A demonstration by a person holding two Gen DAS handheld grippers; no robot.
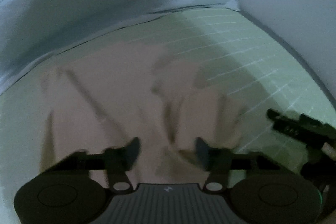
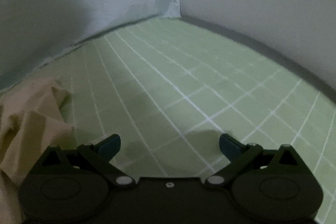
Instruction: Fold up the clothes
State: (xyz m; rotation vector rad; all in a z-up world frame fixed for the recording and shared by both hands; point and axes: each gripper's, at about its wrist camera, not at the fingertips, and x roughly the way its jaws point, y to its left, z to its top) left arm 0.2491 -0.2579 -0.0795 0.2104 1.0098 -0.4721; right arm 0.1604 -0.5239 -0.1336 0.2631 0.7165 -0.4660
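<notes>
Clothes (image 1: 117,98): a tan, crumpled piece lies on the green table (image 1: 252,60) with white lines.
In the blurry left view it fills the middle, under the spread, empty left claw (image 1: 167,149). The right claw (image 2: 169,145) is spread and empty too; the cloth is at its lower left.

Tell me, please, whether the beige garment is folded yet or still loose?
Still loose: the beige garment lies rumpled in uneven creases on the green mat, with no neat fold visible.
</notes>
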